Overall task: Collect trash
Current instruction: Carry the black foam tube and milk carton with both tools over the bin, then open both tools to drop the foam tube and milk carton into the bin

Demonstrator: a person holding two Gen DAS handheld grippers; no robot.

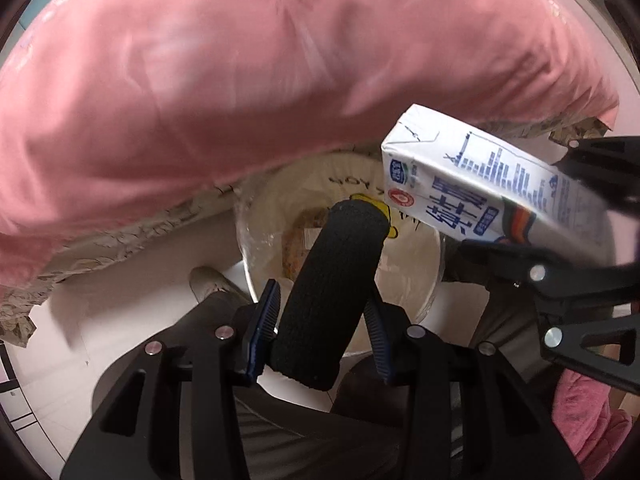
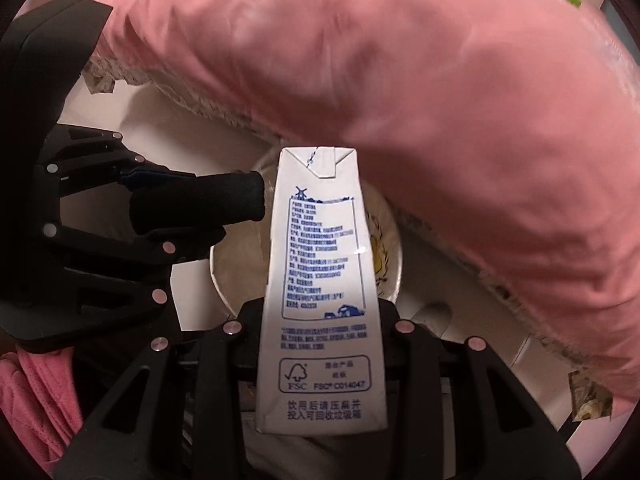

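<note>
While the left tongs [image 1: 324, 304] clamp a black foam roll [image 1: 328, 296], the right tongs [image 2: 320, 320] grip a white milk carton [image 2: 320, 300]; both items hang over a plastic-lined white bin [image 1: 400, 288] beside pink bedding [image 1: 240, 80].

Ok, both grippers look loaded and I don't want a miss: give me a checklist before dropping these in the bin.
1. Left gripper shut on black roll: ok.
2. Right gripper shut on carton: ok.
3. Bin below roll: ok.
4. Carton over bin opening: ok in right wrist view.
5. Pink quilt clear of bin mouth: cannot tell.
6. Room left in bin: cannot tell.
</note>
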